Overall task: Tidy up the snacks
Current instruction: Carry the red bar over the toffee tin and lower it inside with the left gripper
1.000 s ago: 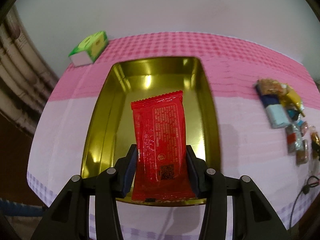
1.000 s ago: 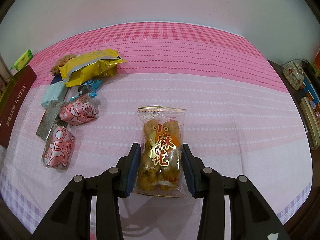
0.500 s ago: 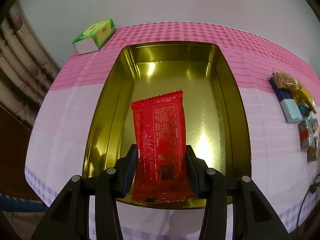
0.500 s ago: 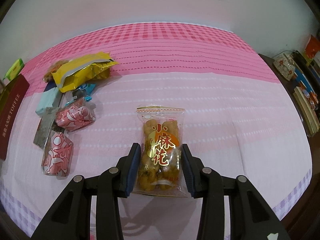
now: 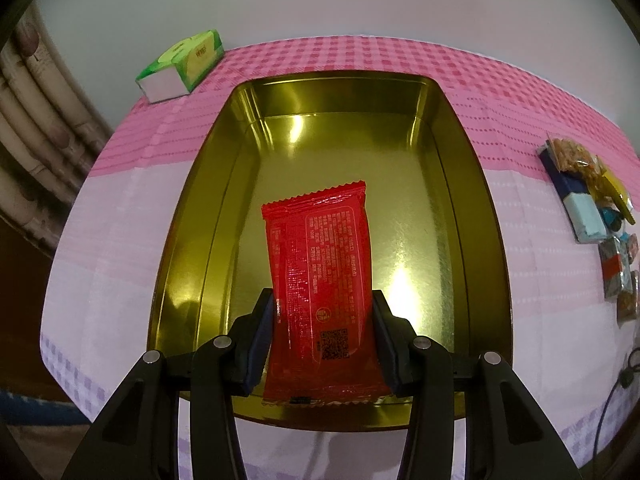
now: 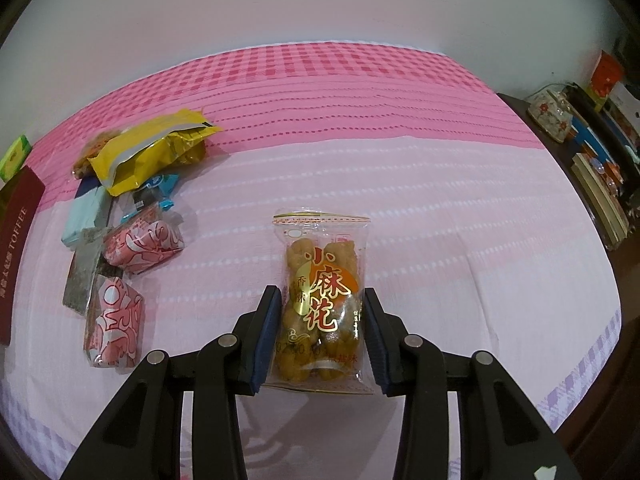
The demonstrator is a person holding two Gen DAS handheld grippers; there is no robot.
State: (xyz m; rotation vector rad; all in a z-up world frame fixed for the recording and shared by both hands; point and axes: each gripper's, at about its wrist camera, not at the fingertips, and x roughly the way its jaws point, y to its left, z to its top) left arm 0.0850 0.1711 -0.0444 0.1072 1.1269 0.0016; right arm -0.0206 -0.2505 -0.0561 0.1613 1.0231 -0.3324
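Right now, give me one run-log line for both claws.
left claw: shut on red packet, above gold tin | right claw: shut on fried-twist packet, above tablecloth

- Gold tin (image 5: 192,248): polished metal, mirror-glossy, throwing bright glare.
- Red packet (image 5: 320,264): shiny plastic film, crimped edge.
- Clear snack bag (image 6: 320,280): glossy transparent plastic.
- Tablecloth (image 6: 460,208): matt woven cloth, pink check.
- Left gripper (image 5: 322,344): matt black plastic, blue pads.

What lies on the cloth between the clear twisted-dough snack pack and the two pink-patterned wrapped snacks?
Nothing: in the right wrist view, bare pink cloth separates the clear snack pack from the pink-patterned snacks.
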